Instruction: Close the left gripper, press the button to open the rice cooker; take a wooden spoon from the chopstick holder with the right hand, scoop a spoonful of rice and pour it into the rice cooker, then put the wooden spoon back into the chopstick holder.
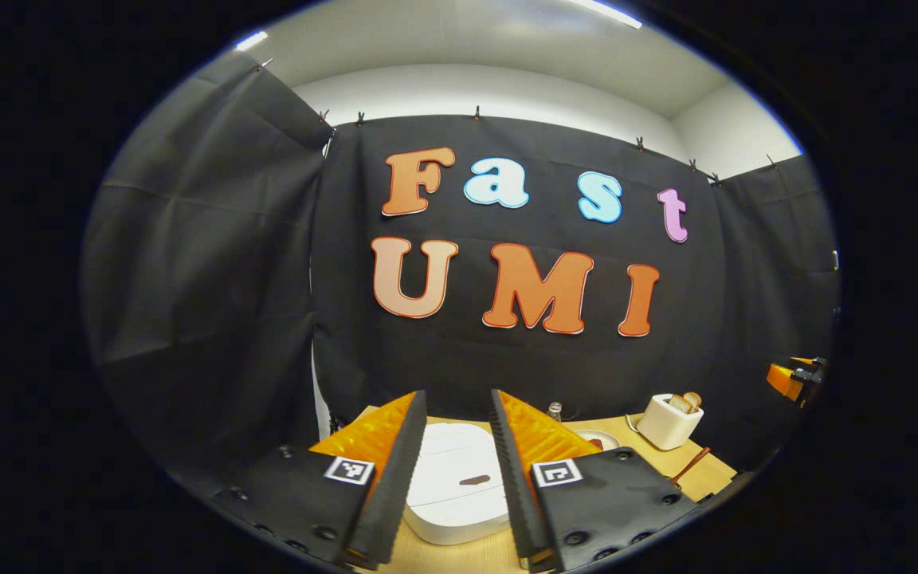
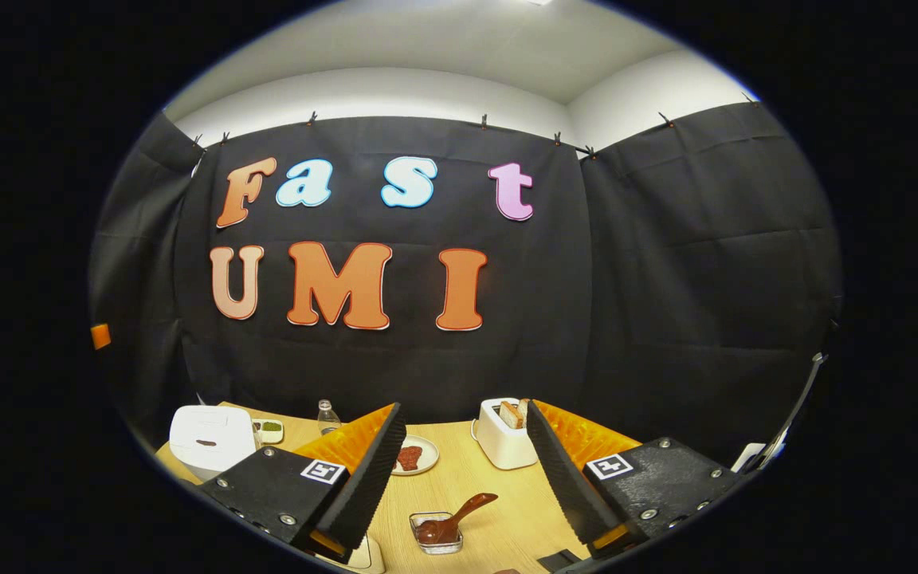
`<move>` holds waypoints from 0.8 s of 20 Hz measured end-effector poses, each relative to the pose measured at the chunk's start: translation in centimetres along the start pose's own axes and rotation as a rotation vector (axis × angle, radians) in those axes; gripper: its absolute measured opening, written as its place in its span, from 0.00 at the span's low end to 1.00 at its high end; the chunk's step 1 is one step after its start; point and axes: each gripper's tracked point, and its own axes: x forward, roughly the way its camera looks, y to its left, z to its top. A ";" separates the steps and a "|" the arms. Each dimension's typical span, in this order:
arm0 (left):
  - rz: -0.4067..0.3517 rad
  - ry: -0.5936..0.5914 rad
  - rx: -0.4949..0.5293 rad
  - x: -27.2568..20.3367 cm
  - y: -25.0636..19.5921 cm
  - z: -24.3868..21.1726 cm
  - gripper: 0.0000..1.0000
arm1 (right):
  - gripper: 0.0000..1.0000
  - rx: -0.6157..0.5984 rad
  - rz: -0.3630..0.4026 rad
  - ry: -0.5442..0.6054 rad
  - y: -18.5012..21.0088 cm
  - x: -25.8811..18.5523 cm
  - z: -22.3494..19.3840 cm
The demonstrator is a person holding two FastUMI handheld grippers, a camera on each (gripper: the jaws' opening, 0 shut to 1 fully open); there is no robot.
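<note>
The cooker (image 1: 459, 478) is seen on the table (image 1: 459, 554), straight ahead between the fingers of the left hand-held gripper (image 1: 459, 462), which is held open and empty. The right hand-held gripper (image 2: 467, 470) is likewise open, empty, and farther off.

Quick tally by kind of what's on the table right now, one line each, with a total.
Rice cooker: 1
Toaster: 1
Bottle: 1
Plate: 1
Small trays: 2, one far, one holding the spoon
Wooden spoon: 1
Total: 7
</note>
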 end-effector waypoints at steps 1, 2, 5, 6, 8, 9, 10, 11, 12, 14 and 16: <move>0.007 0.005 0.009 0.2 0.2 -0.2 0.41 | 0.94 0.000 -0.004 0.001 -0.2 0.1 -0.1; 0.026 0.006 0.022 0.4 0.5 -0.4 0.30 | 0.94 -0.003 -0.009 0.003 -0.3 0.0 -0.1; 0.005 0.033 0.041 1.2 -0.2 -1.8 0.05 | 0.94 -0.010 -0.020 0.007 -0.5 -0.1 -0.3; -0.026 0.043 0.027 1.8 -1.1 -2.8 0.05 | 0.94 -0.009 -0.024 0.009 -0.6 0.0 -0.4; -0.048 0.098 -0.004 2.8 -1.6 -4.8 0.04 | 0.94 -0.008 -0.029 0.017 -0.7 -0.1 -0.8; -0.056 0.116 -0.018 3.5 -1.8 -5.6 0.04 | 0.94 -0.007 -0.031 0.019 -0.8 -0.1 -0.8; -0.063 0.137 -0.022 4.2 -2.0 -6.5 0.04 | 0.94 -0.008 -0.032 0.019 -1.0 -0.2 -0.8; -0.071 0.162 -0.020 5.0 -2.2 -7.8 0.04 | 0.94 -0.009 -0.034 0.020 -1.1 -0.3 -1.0; -0.084 0.187 -0.027 5.9 -2.5 -8.9 0.04 | 0.94 -0.014 -0.040 0.023 -1.4 -0.2 -1.1; -0.113 0.237 -0.045 7.2 -3.3 -11.3 0.04 | 0.94 -0.023 -0.053 0.032 -2.0 -0.2 -1.5; -0.125 0.282 -0.030 8.9 -3.6 -13.9 0.04 | 0.95 -0.024 -0.064 0.046 -2.6 -0.3 -2.0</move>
